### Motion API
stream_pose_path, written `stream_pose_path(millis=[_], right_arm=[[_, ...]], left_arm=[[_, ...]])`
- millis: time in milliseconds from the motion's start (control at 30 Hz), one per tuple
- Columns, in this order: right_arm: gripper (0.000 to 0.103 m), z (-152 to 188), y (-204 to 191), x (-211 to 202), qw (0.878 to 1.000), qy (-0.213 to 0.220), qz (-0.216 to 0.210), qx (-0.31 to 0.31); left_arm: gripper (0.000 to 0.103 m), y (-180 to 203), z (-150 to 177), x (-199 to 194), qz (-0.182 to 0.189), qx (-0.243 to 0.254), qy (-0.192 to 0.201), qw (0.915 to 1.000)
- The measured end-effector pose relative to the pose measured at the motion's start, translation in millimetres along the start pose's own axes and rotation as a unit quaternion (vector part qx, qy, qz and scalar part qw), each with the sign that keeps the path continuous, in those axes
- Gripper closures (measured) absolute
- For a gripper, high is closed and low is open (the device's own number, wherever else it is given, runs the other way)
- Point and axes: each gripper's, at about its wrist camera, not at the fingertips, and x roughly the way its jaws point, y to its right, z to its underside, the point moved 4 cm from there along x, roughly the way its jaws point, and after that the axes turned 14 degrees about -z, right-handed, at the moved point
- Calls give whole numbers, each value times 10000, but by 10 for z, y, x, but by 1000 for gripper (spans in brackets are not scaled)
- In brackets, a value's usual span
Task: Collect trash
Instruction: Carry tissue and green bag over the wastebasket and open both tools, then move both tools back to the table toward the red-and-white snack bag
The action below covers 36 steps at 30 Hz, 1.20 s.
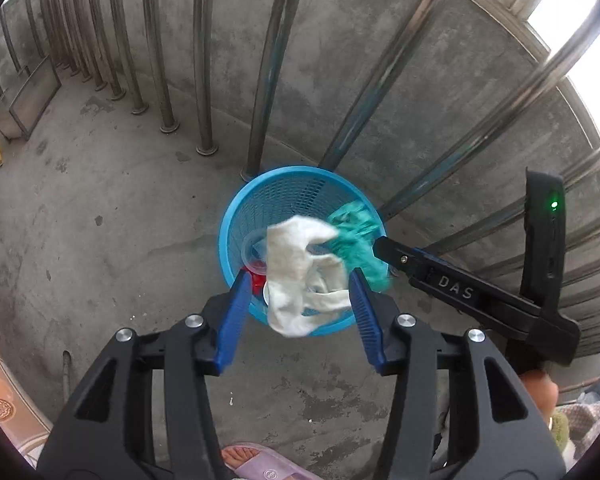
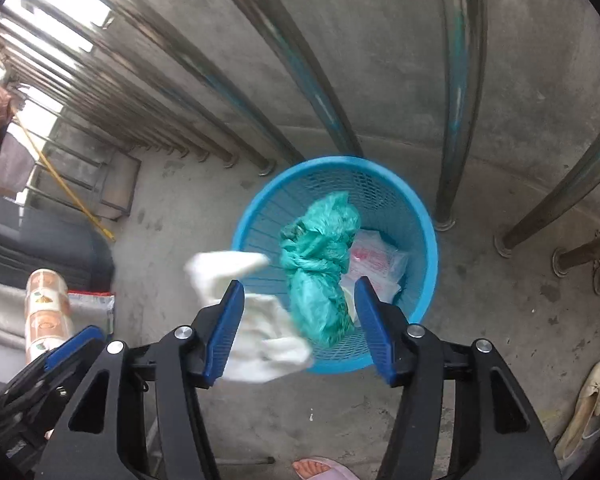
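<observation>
A blue mesh basket [image 1: 236, 208] [image 2: 428, 240] stands on the concrete floor against the railing. My left gripper [image 1: 299, 276] hangs open over it, and a crumpled white cloth [image 1: 296, 264] [image 2: 268, 344] is loose between the pads, blurred in mid-air. My right gripper [image 2: 300, 282] is open too, with a green plastic bag [image 2: 320, 264] [image 1: 356, 240] free between its jaws above the basket's mouth. One of the right gripper's fingers [image 1: 404, 258] reaches in from the right in the left wrist view. Inside the basket lie a clear cup [image 1: 256, 256] with red in it and a white wrapper [image 2: 376, 260].
Steel railing bars [image 1: 204, 80] and a concrete wall [image 2: 380, 60] stand right behind the basket. A yellow pole [image 2: 68, 188] and a framed panel [image 1: 32, 96] lean at the left. A foot in a pink slipper [image 1: 244, 460] is below, pale shoes [image 2: 592, 400] at the right.
</observation>
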Motion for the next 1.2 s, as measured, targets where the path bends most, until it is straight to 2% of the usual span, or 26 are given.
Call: stream_pose_path(millis=[100, 300, 433, 500, 600, 733, 967, 1200], right_arm=[[47, 30, 52, 14, 9997, 73, 212, -20], [43, 118, -80, -265, 9985, 366, 274, -308], [36, 205, -391, -637, 9956, 562, 216, -720], [32, 289, -641, -822, 9926, 622, 120, -1039], [29, 441, -1008, -1034, 9872, 590, -115, -1478], [29, 753, -1549, -1285, 9754, 369, -590, -2091], [25, 1448, -2401, -1531, 9420, -121, -1421, -3037], [25, 2241, -3214, -1479, 8988, -862, -1996, -3807]], left_arm=[[56, -82, -8, -110, 188, -141, 68, 9997], [52, -186, 71, -540, 39, -90, 493, 9987], [42, -284, 225, -1027, 2, -256, 822, 9963], [39, -348, 367, -1351, -135, -285, 1048, 9940], [34, -471, 649, -1855, -534, -348, 1448, 9874], [29, -691, 1203, -2544, -818, -383, 2007, 9755], [26, -1280, 2371, -3505, -1508, -719, 2762, 9465], [25, -2068, 3640, -3967, -2328, -1636, 2868, 9148]])
